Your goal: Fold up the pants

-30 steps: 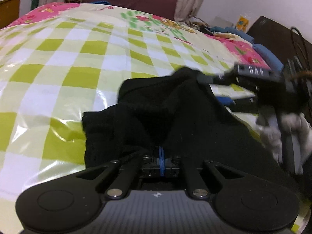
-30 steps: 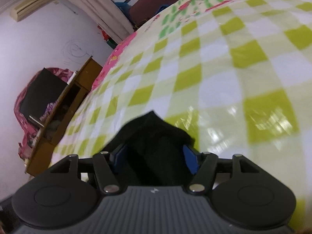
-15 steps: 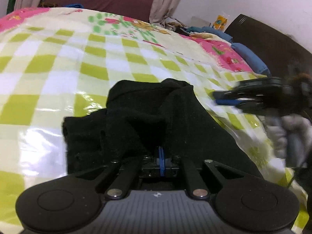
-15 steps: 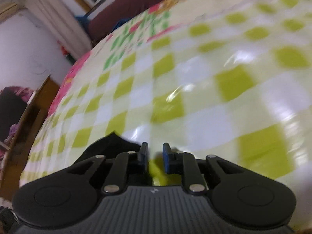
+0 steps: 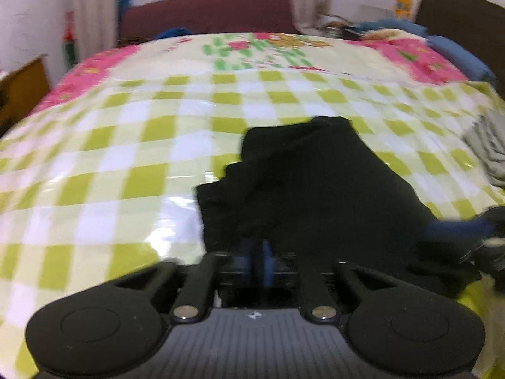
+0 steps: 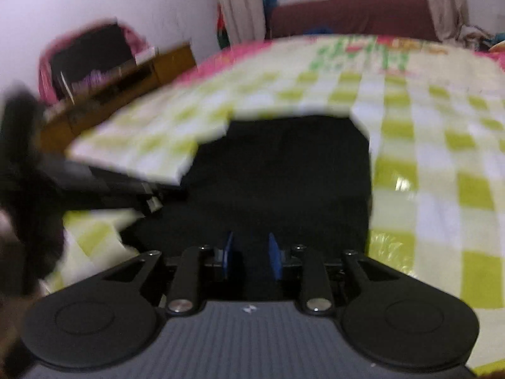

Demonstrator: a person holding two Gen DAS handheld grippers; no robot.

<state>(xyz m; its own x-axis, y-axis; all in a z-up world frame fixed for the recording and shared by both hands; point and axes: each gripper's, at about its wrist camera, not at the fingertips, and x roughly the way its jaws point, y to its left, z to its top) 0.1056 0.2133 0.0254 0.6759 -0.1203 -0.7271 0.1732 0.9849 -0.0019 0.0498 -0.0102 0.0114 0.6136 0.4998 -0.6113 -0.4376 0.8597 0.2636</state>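
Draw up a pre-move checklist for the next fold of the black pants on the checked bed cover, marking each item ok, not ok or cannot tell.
1. black pants lie on the bed cover: ok.
2. Layers squared, edges aligned: not ok, left edge stepped.
3. left gripper free of cloth: cannot tell, jaws opening.
4. right gripper free of cloth: cannot tell, jaws opening.
5. grey garment clear of pants: ok.

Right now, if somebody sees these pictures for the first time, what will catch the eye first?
First, the black pants, a dark folded heap in the middle of the bright green-and-white checked bed cover. Next, the cover's pink flowered border at the far end. A grey cloth pile lies at the right edge of the left wrist view.
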